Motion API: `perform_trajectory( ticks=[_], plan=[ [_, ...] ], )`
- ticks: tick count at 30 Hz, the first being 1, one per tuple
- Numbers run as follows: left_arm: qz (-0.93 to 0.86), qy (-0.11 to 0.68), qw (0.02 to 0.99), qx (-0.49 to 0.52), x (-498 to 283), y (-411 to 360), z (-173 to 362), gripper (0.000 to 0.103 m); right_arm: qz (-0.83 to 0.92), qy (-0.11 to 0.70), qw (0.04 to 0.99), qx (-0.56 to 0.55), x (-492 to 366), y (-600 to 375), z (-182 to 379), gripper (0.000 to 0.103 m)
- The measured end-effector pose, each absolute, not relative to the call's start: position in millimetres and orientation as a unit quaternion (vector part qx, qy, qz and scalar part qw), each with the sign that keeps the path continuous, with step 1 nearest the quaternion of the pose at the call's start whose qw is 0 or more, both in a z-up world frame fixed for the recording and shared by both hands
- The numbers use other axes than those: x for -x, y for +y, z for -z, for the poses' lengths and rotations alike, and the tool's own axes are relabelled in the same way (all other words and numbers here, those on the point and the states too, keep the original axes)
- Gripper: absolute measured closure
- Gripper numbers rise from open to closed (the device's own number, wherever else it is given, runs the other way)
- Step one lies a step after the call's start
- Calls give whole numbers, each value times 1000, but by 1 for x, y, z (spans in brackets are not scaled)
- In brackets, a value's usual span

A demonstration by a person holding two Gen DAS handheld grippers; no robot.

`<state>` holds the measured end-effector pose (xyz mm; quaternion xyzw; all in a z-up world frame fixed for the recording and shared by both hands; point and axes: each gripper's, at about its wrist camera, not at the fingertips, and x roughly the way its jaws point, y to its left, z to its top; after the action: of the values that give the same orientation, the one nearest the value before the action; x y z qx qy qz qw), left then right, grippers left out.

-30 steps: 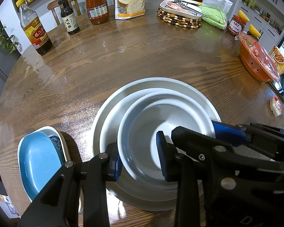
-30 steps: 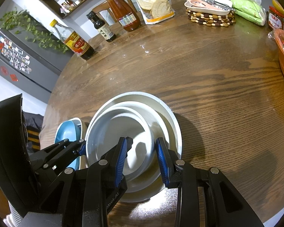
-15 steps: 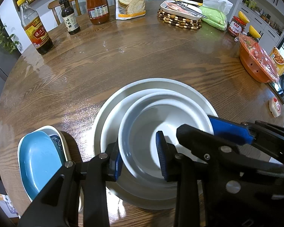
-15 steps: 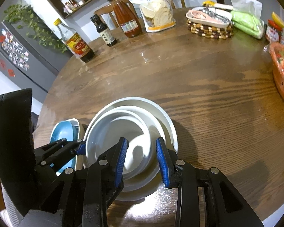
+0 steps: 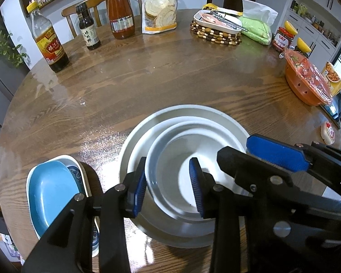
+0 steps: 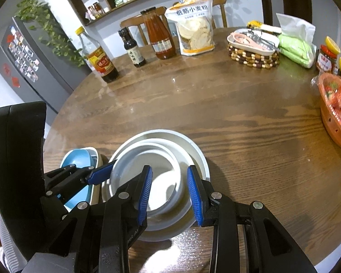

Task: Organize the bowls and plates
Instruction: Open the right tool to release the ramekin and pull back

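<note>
Left wrist view shows a stack of white dishes point(image 5: 184, 170) at the near edge of the round wooden table point(image 5: 170, 79): a wide plate at the bottom, a smaller plate on it, and a shallow bowl point(image 5: 177, 177) nested on top. The left gripper point(image 5: 168, 184) hovers at the stack's 6 o'clock side, fingers apart, with the bowl's near rim between them; whether the pads touch it is unclear. The right gripper point(image 5: 259, 157) reaches in from 3 o'clock, one blue pad over the plate rim. Right wrist view has the right gripper point(image 6: 169, 192) over the same stack point(image 6: 156, 182), fingers apart and holding nothing, and the left gripper point(image 6: 100, 174) at 9 o'clock of the bowl. Just beside the stack at 9 o'clock, a blue dish point(image 5: 50, 188) sits inside a patterned white one. Well apart, along the table's far edge from 10 to 2 o'clock, stand three bottles point(image 5: 120, 13), a flour bag point(image 5: 159, 9), a tray on a beaded mat point(image 5: 216, 31), and an orange basket point(image 5: 307, 84).
</note>
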<state>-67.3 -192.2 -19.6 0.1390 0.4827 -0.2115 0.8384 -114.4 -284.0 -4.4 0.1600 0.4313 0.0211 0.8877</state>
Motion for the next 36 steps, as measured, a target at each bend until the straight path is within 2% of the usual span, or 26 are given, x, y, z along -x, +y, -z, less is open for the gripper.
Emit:
perform_trajectory(
  ticks=[18,22,26,30,33,36],
  plan=[
    [219,452,854,-135,75,-195,4,47,3,394,911,-123,126,-284,-15,68],
    [221,447,857,-133,76,-195,1,46,13,385,915,-116,128,-284,-19,59],
    [221,439,861,-132,78,-195,-3,36,11,378,918,-120,131,-285,-22,55],
    [221,430,865,-134,81,-195,-9,32,12,368,921,-129,134,-290,-26,42],
    [218,422,870,-134,82,-193,-13,24,11,364,921,-139,135,-294,-27,41],
    [217,418,872,-129,82,-191,-15,21,11,363,920,-149,135,-297,-27,41]
  ],
)
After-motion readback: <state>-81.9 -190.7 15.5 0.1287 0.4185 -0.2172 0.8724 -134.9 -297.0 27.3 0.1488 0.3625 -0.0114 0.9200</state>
